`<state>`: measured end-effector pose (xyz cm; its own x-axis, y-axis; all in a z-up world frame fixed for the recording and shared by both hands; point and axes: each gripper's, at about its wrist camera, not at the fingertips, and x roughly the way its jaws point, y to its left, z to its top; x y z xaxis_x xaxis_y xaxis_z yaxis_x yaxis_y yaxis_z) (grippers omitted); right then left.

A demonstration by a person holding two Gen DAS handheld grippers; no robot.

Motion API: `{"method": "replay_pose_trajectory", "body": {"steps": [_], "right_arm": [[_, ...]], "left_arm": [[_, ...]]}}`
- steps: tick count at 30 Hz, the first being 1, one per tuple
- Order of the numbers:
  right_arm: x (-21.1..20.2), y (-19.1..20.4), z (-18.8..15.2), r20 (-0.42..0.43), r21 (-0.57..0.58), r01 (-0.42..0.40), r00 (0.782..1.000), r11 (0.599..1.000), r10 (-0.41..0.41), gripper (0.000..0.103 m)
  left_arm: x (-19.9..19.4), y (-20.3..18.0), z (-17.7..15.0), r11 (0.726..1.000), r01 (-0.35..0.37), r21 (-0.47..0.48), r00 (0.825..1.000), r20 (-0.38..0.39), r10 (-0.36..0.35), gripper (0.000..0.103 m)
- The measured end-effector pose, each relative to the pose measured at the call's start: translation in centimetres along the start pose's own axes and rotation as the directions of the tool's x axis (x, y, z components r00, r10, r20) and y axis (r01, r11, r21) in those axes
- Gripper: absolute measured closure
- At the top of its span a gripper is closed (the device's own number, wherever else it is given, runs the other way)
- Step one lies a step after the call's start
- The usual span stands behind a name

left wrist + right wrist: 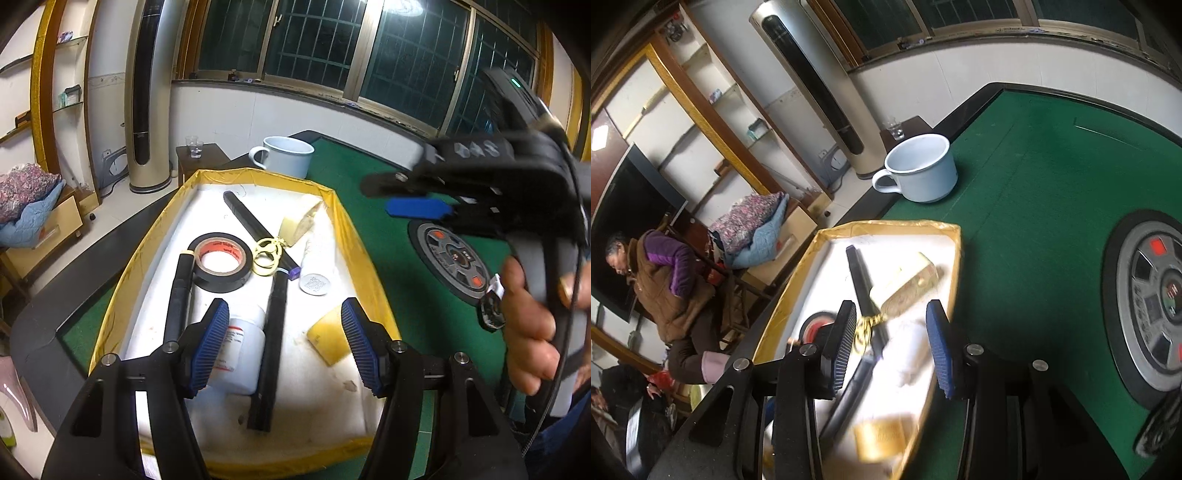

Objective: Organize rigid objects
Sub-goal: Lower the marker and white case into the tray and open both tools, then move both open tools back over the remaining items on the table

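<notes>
Left gripper (284,347) hovers, jaws apart, above the yellow-rimmed white tray (334,206) of rigid objects; right gripper (892,349) (blurred, apparently empty) tilts over it, jaws apart too.

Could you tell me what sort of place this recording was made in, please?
Most likely a living room at home: an automatic mahjong table with green felt, a standing air conditioner, and a television against the wall.
</notes>
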<state>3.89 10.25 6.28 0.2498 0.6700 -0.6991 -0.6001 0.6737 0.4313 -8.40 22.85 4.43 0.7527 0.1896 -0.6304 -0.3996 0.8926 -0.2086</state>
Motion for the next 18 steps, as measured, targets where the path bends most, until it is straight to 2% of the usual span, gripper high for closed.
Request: {"method": "replay_pose_trajectory", "body": {"steps": [10,15,18], "right_arm": [[-4.0,-3.0,-3.6,0.031,0.081,-0.045,0.999,0.996,0.043,0.067],[-7.0,-4.7,-6.1,0.048,0.068,-0.035,0.998,0.997,0.032,0.068],[-9.7,-6.6,-7.4,0.083,0.072,-0.005,0.997,0.997,-0.001,0.068]], "left_arm": [[-1.6,-3.9,-0.6,0.997,0.037,0.064,0.999,0.012,-0.038,0.040],[-1.9,-7.2,-1.6,0.985,0.077,0.155,0.997,-0.014,-0.076,0.040],[-1.8,-9.2,-2.3,0.971,0.109,0.214,0.994,-0.041,-0.102,0.040]]}}
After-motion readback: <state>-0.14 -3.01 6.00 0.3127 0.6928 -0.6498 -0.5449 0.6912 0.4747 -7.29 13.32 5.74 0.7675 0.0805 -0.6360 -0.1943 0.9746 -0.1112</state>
